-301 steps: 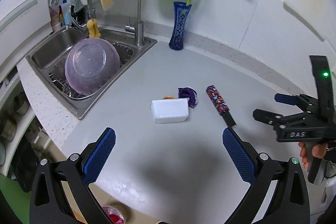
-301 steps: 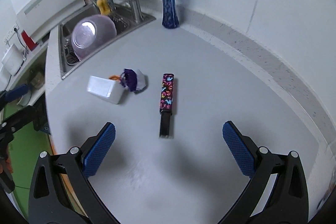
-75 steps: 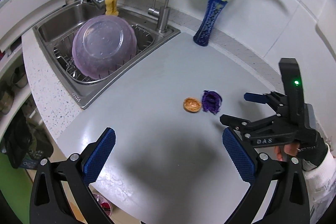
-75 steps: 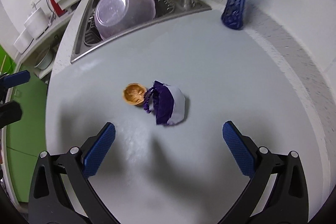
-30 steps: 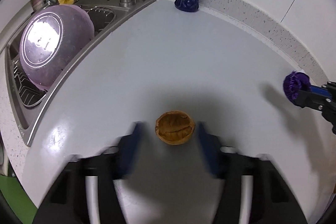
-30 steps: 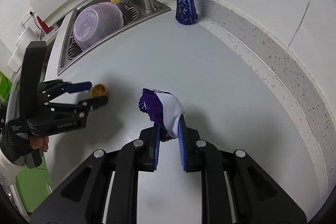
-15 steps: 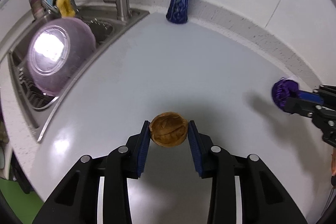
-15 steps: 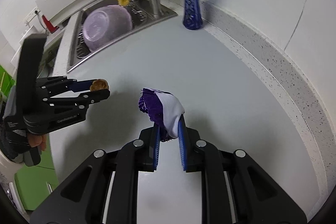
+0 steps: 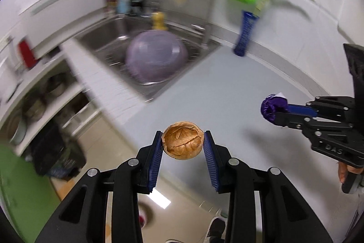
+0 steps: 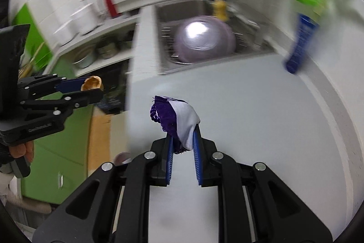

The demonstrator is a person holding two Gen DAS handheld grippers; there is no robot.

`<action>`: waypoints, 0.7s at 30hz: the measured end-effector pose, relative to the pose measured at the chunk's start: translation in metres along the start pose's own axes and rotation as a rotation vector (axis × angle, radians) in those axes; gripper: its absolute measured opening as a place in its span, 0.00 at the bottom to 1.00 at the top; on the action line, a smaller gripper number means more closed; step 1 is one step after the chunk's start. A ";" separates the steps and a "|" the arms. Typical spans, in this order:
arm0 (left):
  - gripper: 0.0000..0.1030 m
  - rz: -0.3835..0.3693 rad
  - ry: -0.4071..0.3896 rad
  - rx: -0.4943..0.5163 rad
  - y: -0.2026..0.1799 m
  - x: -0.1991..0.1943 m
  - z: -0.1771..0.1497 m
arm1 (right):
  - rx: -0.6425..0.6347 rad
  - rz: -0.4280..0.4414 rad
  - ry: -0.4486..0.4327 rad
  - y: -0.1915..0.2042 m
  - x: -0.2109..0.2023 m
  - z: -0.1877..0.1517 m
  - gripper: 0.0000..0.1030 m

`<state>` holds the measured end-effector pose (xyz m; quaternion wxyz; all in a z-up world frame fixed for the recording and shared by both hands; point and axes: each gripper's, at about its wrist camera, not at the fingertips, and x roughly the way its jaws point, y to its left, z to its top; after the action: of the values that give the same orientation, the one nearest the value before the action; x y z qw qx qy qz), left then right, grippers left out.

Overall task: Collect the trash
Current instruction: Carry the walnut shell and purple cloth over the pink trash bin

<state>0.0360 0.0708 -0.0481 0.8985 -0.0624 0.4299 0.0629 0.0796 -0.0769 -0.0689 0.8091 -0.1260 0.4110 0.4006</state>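
Your left hand-held gripper (image 9: 183, 144) pinches the brown walnut shell (image 9: 183, 143) between its blue pads, its wider side running pad to pad, held in the air past the edge of the surface (image 9: 227, 92) and over the floor. Your right hand-held gripper (image 10: 183, 142) is clamped on the purple-and-white wrapper (image 10: 175, 115), which stands up out of the pads above the surface. Each piece sits straight ahead of its own gripper, and of the two the left is farther out beyond the edge. No bin shows clearly; a small round pinkish container (image 9: 142, 219) lies on the floor below, contents unreadable. Farther off, the sink (image 9: 102, 38) holds an upturned lilac bowl (image 9: 157, 58) on its rack, and a blue vase (image 9: 244, 35) holds a green plant.
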 end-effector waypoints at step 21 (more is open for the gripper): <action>0.35 0.248 -0.012 -0.453 0.215 -0.118 -0.196 | -0.387 0.286 0.091 0.303 0.089 0.013 0.15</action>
<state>-0.2232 0.2426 -0.0900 0.8496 -0.2085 0.4038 0.2677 -0.1109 0.1746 -0.0908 0.6857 -0.2373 0.3761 0.5762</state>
